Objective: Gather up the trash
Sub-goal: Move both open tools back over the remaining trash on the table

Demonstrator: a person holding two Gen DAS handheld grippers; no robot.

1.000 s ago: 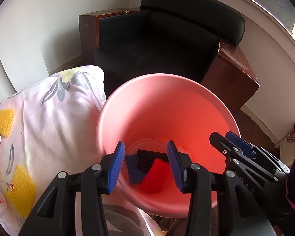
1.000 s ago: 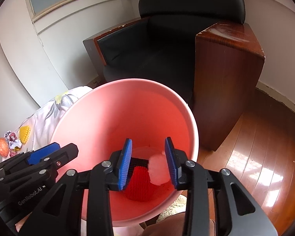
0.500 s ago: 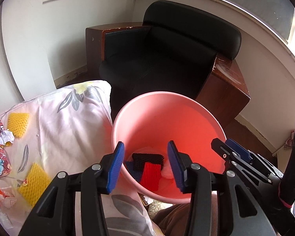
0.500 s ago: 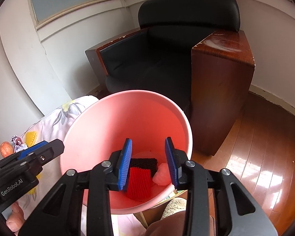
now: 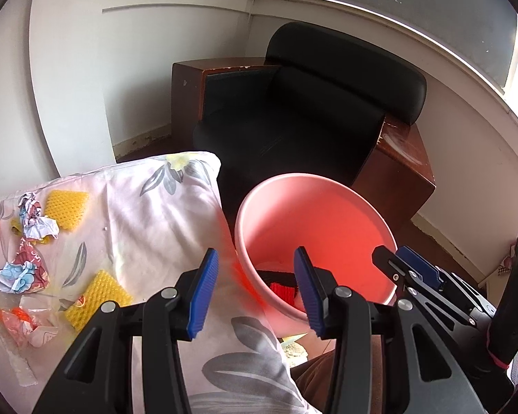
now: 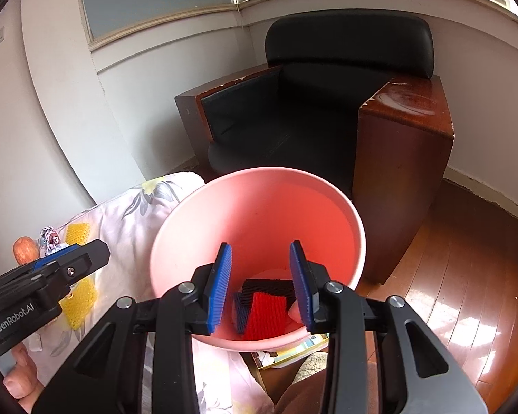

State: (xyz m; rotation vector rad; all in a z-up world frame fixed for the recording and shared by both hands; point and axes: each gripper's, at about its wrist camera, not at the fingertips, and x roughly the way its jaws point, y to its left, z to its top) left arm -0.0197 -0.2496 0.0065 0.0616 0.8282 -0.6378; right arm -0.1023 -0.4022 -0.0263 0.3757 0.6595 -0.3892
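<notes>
Seen from the left wrist, the left gripper (image 5: 255, 289) hangs wide open and empty beside a pink bucket (image 5: 331, 214), crumpled wrappers (image 5: 34, 220) lying well to its left on a floral sheet (image 5: 148, 220). From the right wrist, the right gripper (image 6: 260, 284), jaws apart and holding nothing, is above the bucket (image 6: 259, 214), foam nets (image 6: 264, 314) at its bottom.

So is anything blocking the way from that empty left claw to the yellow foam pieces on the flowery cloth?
Nothing visible. The left gripper stands open and empty above the cloth; the nearest yellow foam piece lies uncovered to its left.
</notes>
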